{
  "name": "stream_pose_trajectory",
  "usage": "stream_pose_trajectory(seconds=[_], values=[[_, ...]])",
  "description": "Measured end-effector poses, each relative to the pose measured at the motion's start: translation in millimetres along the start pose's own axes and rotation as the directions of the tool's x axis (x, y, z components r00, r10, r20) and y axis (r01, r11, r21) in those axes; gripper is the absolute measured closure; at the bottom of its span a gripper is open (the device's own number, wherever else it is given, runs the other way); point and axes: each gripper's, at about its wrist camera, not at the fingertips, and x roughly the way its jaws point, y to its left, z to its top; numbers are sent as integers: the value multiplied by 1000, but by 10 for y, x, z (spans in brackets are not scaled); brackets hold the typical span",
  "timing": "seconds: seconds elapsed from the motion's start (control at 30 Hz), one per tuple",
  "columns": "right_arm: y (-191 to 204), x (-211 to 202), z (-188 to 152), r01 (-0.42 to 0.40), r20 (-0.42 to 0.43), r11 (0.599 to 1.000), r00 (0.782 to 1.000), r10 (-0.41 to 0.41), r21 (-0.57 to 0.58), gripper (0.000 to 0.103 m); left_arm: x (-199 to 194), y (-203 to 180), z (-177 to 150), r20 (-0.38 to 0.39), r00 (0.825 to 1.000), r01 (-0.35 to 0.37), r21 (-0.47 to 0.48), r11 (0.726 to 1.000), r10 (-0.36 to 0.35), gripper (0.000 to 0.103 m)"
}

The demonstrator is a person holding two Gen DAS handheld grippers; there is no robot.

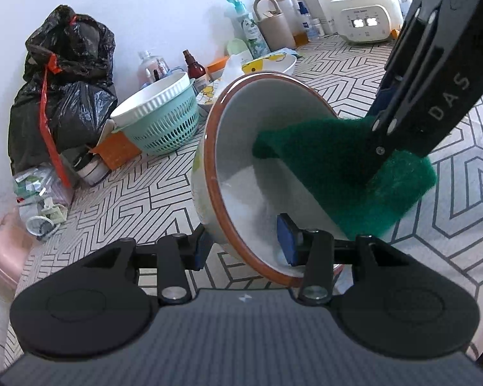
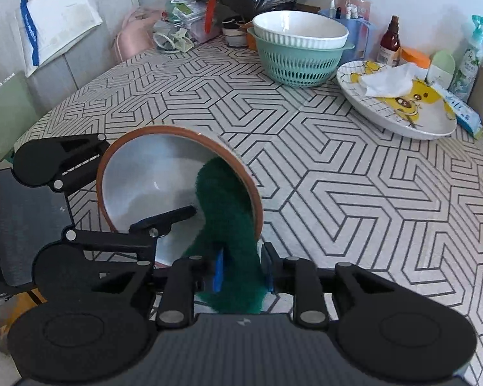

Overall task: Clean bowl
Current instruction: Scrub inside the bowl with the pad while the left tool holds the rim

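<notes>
A white bowl (image 1: 241, 148) with a brown rim is tipped on its side above the patterned table. My left gripper (image 1: 244, 244) is shut on its near wall, one finger inside and one outside. A green scouring pad (image 1: 322, 160) drapes over the bowl's right rim, partly inside it. From the upper right my right gripper's finger (image 1: 402, 103) reaches down onto the pad. In the right wrist view the pad (image 2: 225, 209) lies loose between the blue pads of my right gripper (image 2: 243, 271), which stands a little open. The left gripper's finger (image 2: 170, 217) shows inside the bowl (image 2: 145, 173).
A teal colander (image 2: 299, 58) holding a white dish stands at the back. A cartoon plate (image 2: 402, 106) with a tissue sits at the right. Black rubbish bags (image 1: 61, 90), bottles (image 1: 251, 29) and a white appliance (image 1: 364, 19) line the wall. A patterned cloth (image 2: 338, 193) covers the table.
</notes>
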Motion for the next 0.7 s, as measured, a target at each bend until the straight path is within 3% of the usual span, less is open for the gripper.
stream_pose_trajectory(seconds=[0.53,0.7], values=[[146,-252,190,97,117,993,989,-88,-68,77,-6,6,-21,2,1000,16,3,1000,-16,60],[120,-139,171,93,109,994,990,-87,-58,77,-19,-12,-35,6,1000,13,12,1000,-13,60]])
